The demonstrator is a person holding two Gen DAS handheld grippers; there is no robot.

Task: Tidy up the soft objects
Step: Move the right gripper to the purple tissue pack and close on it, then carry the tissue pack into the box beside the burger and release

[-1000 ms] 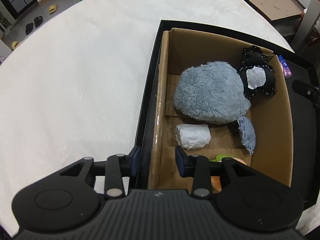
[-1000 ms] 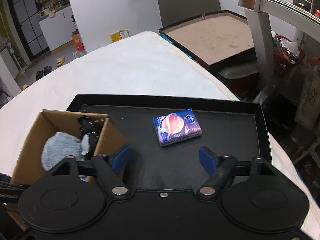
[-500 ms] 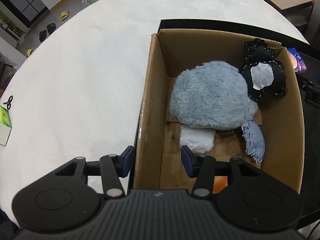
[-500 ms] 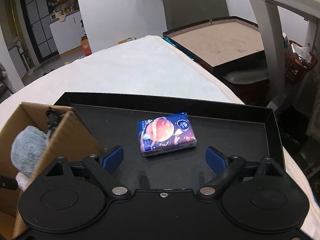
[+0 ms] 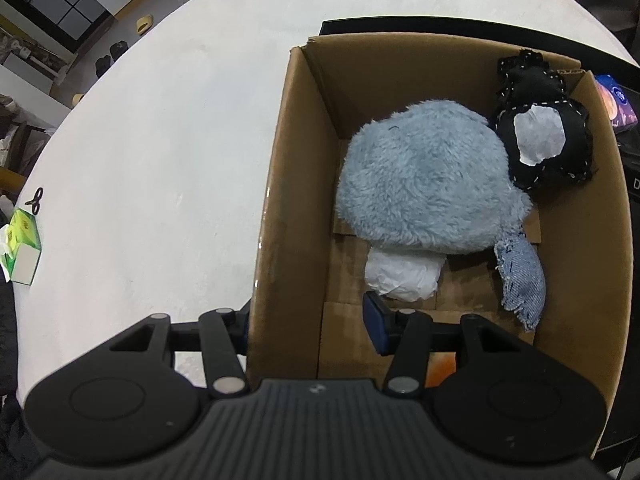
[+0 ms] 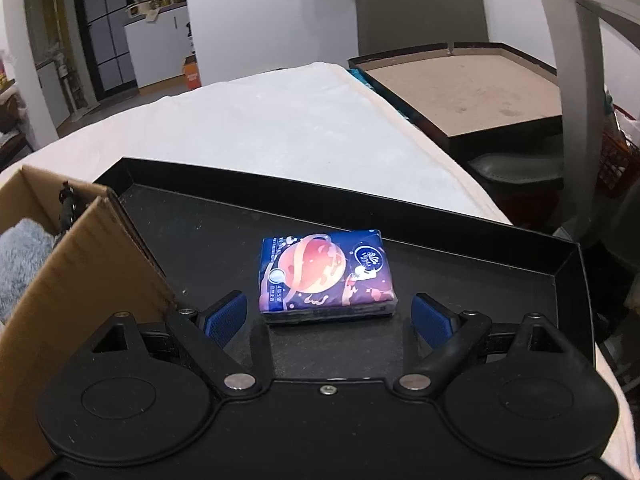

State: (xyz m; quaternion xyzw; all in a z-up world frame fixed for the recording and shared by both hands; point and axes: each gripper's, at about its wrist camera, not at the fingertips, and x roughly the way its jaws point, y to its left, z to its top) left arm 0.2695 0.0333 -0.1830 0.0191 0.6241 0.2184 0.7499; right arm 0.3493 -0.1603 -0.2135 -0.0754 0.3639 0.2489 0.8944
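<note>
- Since the earlier frames both tools have come lower: the left tool (image 5: 306,320) has drawn in over the brown cardboard box (image 5: 296,184), and the right tool (image 6: 327,317) has sunk toward the blue tissue pack printed with an orange planet (image 6: 325,276), which now sits between its pads.
- Far left on the white round surface (image 5: 160,140) a green and white carton (image 5: 22,246) lies by a small black clip; neither looks part of the sorting yet.
- The left tool straddles the box's near-left wall, one pad outside and one inside; its jaws have just been opening to a middling gap and do not press on the cardboard, so it holds nothing.
- Already in the box: a fluffy grey-blue plush cushion (image 5: 424,176), a white crumpled wad (image 5: 402,278) tucked half under it, a frayed blue denim scrap (image 5: 522,278), a black felt pouch with white stitching and a white patch (image 5: 540,140), and something orange, mostly hidden behind the tool.
- To the right, on the black shallow tray (image 6: 460,240) just beside the box, the tissue pack is the one item left outside.
- The right tool's jaws have just been opening and stand wide, pads clear of the pack on both sides, gripping nothing.
- Judgement: sorting is nearly complete; closing on the pack and moving it into the box remains.
</note>
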